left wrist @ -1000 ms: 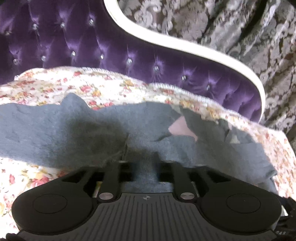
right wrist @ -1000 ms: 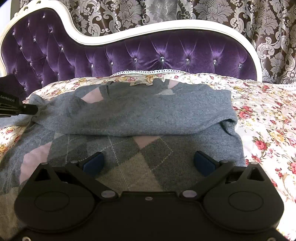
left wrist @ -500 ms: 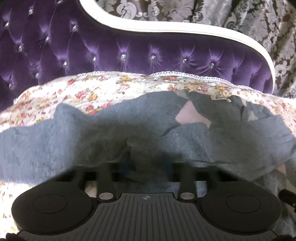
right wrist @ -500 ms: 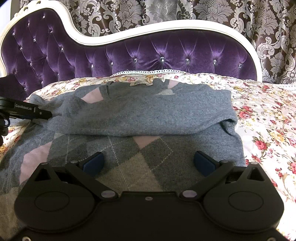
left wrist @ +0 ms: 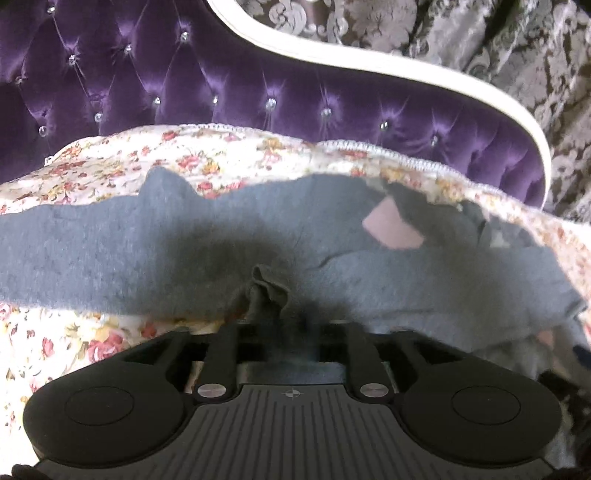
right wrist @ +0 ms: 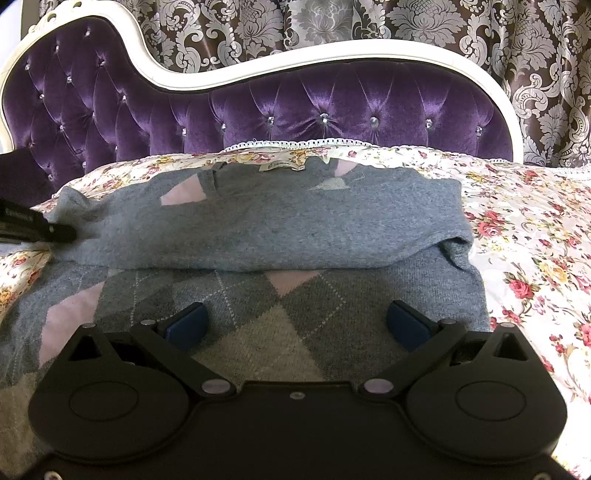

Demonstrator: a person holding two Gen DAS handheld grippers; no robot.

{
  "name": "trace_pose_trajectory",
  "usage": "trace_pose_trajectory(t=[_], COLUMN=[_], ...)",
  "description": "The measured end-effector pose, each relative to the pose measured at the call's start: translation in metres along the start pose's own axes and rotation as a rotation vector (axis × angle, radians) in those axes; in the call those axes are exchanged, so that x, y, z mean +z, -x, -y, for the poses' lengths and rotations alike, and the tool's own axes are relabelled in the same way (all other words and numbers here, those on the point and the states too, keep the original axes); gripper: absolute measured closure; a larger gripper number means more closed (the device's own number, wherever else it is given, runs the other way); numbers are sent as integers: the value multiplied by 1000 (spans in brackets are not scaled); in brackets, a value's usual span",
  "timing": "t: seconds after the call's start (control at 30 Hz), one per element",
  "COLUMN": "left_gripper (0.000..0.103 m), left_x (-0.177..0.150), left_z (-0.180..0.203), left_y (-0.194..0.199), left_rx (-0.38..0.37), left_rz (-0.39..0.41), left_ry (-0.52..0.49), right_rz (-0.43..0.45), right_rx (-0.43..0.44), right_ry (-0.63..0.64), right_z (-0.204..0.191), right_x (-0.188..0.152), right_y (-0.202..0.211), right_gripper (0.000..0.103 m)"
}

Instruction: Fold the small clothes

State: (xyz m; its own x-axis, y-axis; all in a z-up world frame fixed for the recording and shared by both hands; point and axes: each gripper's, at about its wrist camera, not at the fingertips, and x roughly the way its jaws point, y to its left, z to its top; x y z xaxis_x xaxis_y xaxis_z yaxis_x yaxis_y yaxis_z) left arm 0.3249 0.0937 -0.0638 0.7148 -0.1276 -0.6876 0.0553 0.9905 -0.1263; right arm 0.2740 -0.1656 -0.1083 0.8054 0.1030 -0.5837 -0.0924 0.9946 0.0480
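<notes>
Right wrist view: grey argyle knit sweater [right wrist: 266, 225] runs crosswise; my left gripper [right wrist: 70, 233] is at its left end (nearer). Jaws opening, a bunched fold btwn them; right gripper [right wrist: 295, 321] spread wide, empty.

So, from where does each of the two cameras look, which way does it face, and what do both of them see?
Left wrist: sits on the left tongs, looks down at a bunched sweater edge between their opening jaws, facing the purple headboard.
Right wrist: sits on the right tongs, open above the sweater's diamond pattern, facing the headboard; the left tongs show at the left edge.
Shared: sweater, flowered bedcover, headboard, curtain.
</notes>
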Motion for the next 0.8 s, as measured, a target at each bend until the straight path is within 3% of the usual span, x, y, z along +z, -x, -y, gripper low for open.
trace_pose_trajectory(t=[0.13, 0.2, 0.27, 0.4, 0.6, 0.7, 0.8], left_gripper=[53, 29, 18, 17, 18, 17, 17], left_x=[-9, -14, -19, -26, -27, -31, -33], left_z=[10, 18, 22, 12, 11, 13, 15], left_y=[3, 3, 1, 3, 8, 8, 9], left_rx=[-6, 16, 83, 52, 45, 54, 57], left_rz=[14, 19, 22, 51, 41, 49, 57], left_ry=[-83, -132, -130, -54, -62, -62, -75], right_rz=[1, 3, 4, 10, 1, -31, -6], right_rx=[-2, -6, -7, -7, -7, 10, 15], right_ry=[0, 2, 2, -1, -2, -15, -40], right_z=[0, -1, -1, -2, -2, 4, 21], right_x=[0, 0, 1, 0, 2, 15, 32], right_y=[0, 0, -1, -1, -1, -6, -13], right_gripper=[0, 0, 0, 0, 0, 1, 1])
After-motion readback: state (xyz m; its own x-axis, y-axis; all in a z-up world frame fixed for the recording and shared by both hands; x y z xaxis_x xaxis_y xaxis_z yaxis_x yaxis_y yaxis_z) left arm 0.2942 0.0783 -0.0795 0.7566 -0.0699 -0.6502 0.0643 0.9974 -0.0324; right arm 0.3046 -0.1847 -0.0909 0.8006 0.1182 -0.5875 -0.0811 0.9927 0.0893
